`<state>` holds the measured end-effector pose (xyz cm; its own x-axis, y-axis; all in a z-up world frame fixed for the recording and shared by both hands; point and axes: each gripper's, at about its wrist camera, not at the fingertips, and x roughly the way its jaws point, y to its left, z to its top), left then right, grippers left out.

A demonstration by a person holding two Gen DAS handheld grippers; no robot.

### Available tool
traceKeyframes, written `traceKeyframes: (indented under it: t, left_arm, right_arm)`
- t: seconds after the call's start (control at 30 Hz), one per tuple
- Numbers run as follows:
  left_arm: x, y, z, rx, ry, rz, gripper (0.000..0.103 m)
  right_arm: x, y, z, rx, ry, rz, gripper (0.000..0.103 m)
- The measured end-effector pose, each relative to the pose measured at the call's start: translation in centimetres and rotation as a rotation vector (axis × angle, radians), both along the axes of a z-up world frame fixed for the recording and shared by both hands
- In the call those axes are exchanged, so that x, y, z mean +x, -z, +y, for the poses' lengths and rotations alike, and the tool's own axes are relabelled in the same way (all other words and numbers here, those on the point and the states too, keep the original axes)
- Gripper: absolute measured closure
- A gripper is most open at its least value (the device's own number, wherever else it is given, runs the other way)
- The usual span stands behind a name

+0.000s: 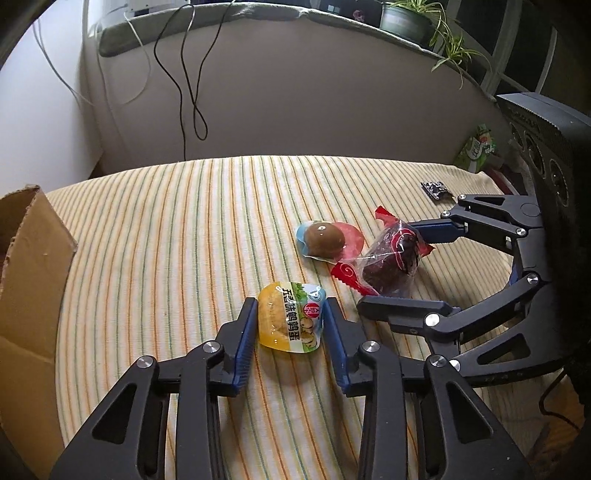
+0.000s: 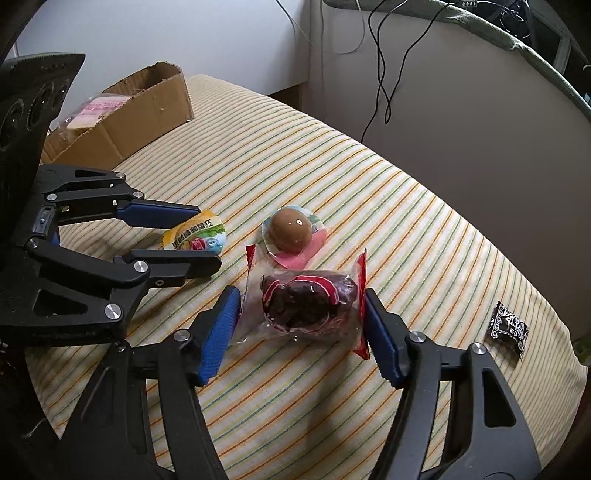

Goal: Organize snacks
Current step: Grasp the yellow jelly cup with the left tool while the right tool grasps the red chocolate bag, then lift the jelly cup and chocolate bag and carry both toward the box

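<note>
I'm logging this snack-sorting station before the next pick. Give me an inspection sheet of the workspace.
Surface: striped cloth, snacks loose on it.
Job's things: yellow egg pack; brown egg pack; dark cake pack; small black packet; cardboard box holding a pink pack.
Clutter: green packet at the far edge.
Grippers: left gripper clamps the yellow egg pack; right gripper straddles the cake pack.
Cables: black cable, white cable on the wall.
Surroundings: potted plant on the sill.

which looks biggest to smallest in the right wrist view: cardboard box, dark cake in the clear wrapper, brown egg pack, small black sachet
1. cardboard box, though it is partly cut off
2. dark cake in the clear wrapper, nearest the camera, so it looks enlarged
3. brown egg pack
4. small black sachet, clearly smallest
</note>
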<state>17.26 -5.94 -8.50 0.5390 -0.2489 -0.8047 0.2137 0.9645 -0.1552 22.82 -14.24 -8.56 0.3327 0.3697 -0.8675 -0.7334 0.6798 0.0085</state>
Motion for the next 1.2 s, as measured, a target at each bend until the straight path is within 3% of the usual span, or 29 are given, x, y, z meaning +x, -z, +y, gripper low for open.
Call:
traceKeyframes:
  t: [0.53,1.2]
  left_arm:
    - [-2.1,-1.6,1.2,-0.015,-0.018,-0.047,0.07]
    - [-7.6,-6.7,5.3,-0.02,-0.088,-0.189,0.07]
  right_arm:
    - [-0.9,-1.1,-1.2,0.032,0.048,-0.007,0.044]
    - [-5.0,-6.0,1.4,0.121,0.006,-0.067,0.045]
